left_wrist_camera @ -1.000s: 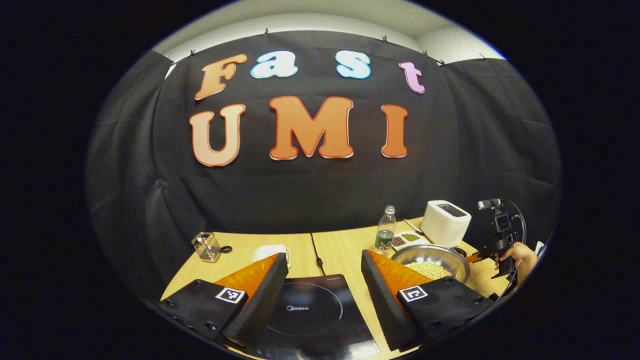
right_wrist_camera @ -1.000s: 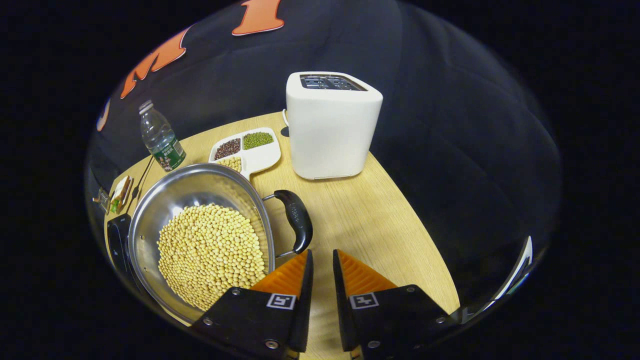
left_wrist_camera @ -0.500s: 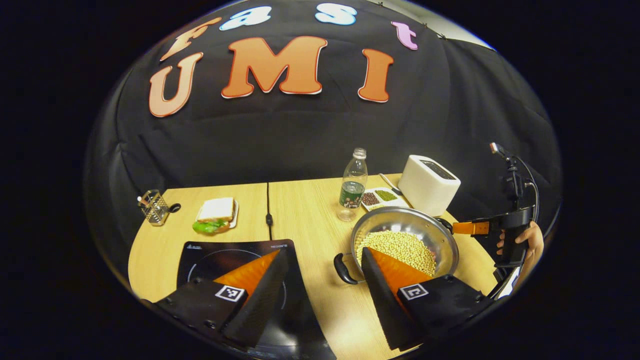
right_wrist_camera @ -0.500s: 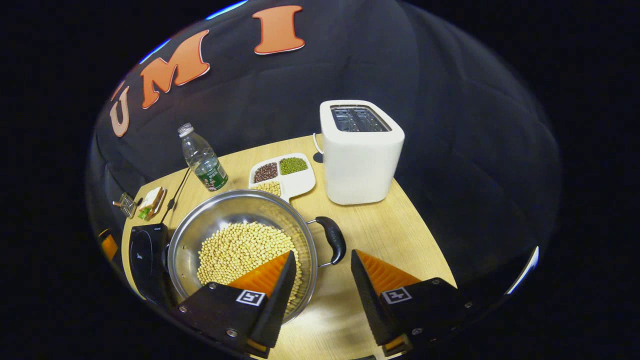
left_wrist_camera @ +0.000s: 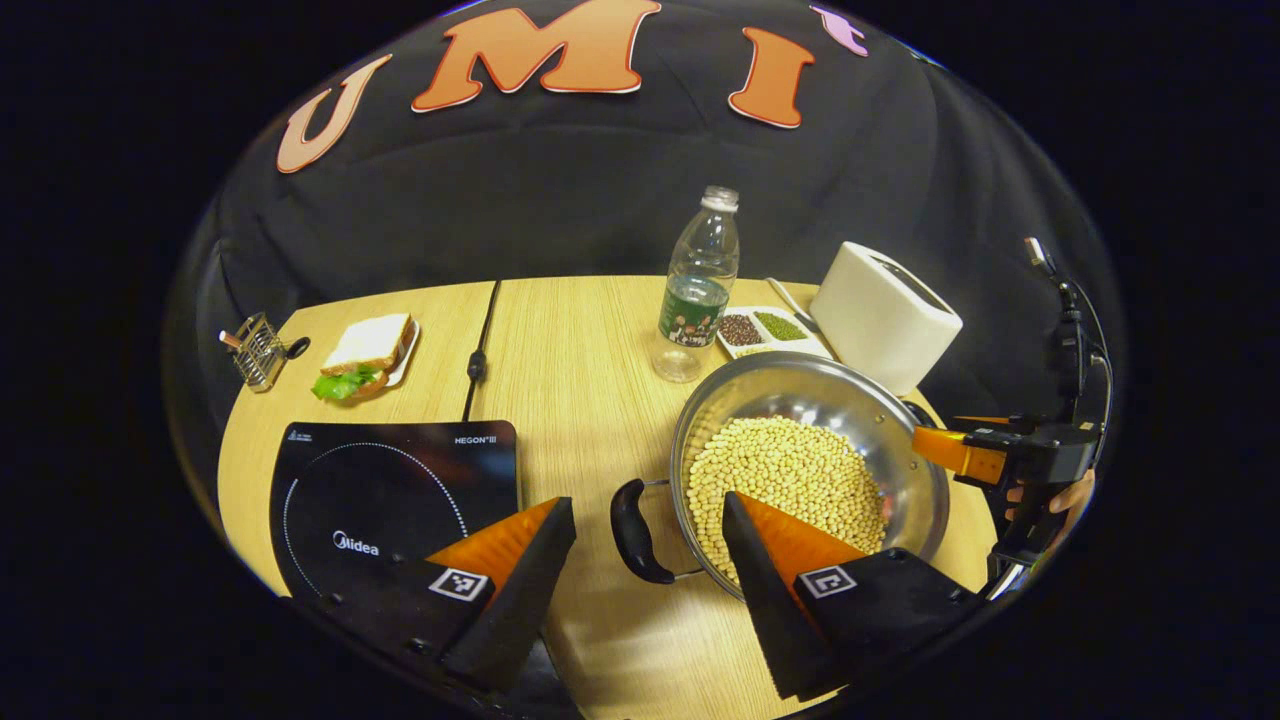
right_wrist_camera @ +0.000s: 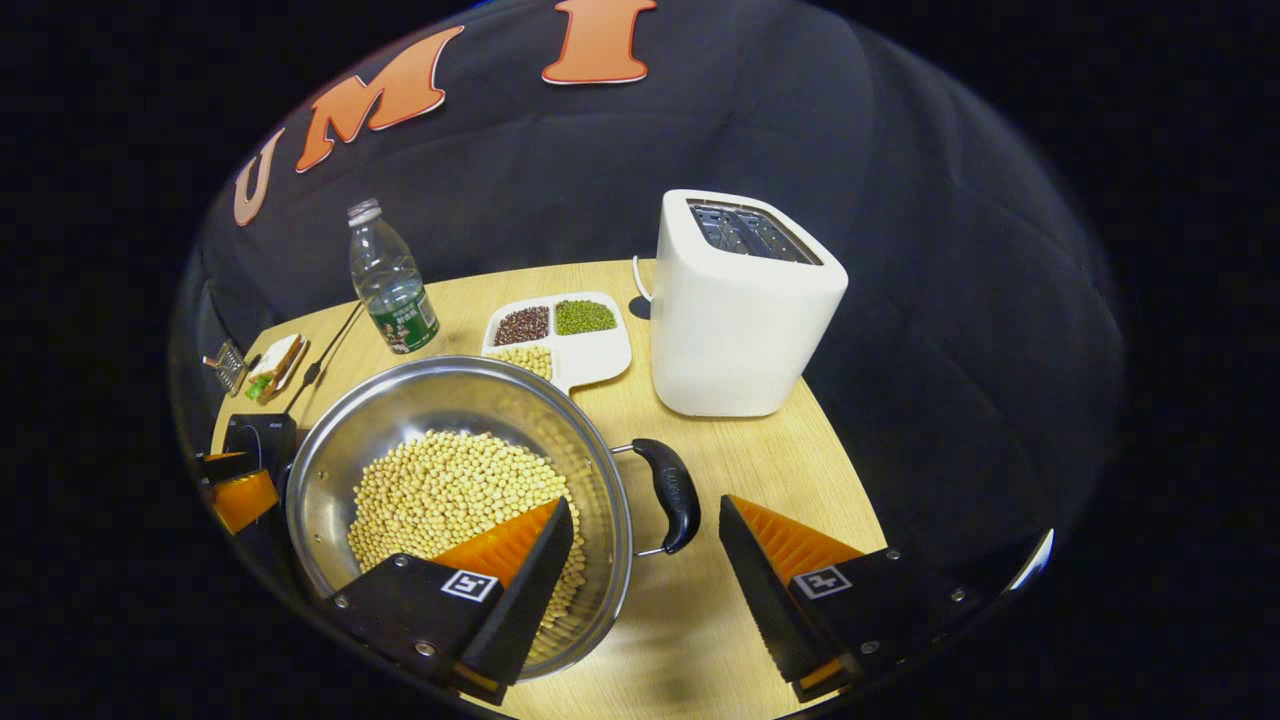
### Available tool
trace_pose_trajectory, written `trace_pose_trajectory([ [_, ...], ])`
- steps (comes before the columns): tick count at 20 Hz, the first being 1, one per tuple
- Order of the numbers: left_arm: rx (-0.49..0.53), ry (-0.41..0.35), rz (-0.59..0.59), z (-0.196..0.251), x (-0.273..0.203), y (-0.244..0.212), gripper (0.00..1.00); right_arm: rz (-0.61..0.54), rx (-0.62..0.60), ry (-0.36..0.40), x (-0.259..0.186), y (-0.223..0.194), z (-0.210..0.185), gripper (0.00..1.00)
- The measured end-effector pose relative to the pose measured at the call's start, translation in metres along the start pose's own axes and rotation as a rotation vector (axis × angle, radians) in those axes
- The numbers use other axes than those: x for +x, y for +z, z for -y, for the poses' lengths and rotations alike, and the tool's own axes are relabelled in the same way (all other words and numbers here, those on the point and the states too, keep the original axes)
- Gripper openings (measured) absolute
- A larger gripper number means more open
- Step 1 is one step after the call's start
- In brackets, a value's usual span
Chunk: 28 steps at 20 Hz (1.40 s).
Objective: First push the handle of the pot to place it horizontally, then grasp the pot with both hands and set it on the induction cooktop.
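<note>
The work surface is a light wood-grain table made of two tops butted together; a dark seam with a black cable along it runs from the far edge toward the near edge in the left gripper view. The table's right corner is rounded in the right gripper view. Behind the far edge hangs a black cloth wall, creased and quilted in faint squares, which wraps round both sides of the table. Lighting comes from above: a bright glare patch lies on the wood near the table's near edge. No floor is discernible.
</note>
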<state>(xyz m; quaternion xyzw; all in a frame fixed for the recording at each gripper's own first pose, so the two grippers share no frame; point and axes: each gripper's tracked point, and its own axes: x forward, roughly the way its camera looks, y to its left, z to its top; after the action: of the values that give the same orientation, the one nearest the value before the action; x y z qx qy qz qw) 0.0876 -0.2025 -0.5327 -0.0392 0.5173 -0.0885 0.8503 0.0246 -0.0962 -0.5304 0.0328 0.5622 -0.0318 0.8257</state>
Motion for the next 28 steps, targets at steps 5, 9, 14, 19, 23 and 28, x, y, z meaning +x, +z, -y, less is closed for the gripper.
trace_pose_trajectory([
  [5,-0.057,0.038,-0.039,-0.003,0.037,-0.020,0.97,0.001,-0.005,-0.017,0.015,-0.001,0.006,0.92],
  [9,-0.100,0.050,-0.059,-0.006,0.055,-0.028,0.92,-0.021,0.022,0.020,0.029,-0.005,0.001,0.79],
  [14,-0.085,0.100,-0.036,-0.006,0.067,-0.030,0.85,0.001,-0.005,0.016,0.037,-0.003,-0.002,0.72],
  [19,-0.123,0.128,0.015,-0.002,0.077,-0.027,0.77,0.025,-0.049,0.019,0.037,-0.006,-0.002,0.71],
  [23,-0.102,0.128,0.070,-0.003,0.074,-0.023,0.74,0.024,-0.025,-0.019,0.033,-0.010,0.000,0.70],
  [28,-0.078,0.147,0.108,-0.009,0.058,-0.017,0.70,0.001,0.028,-0.016,0.016,-0.024,-0.007,0.63],
])
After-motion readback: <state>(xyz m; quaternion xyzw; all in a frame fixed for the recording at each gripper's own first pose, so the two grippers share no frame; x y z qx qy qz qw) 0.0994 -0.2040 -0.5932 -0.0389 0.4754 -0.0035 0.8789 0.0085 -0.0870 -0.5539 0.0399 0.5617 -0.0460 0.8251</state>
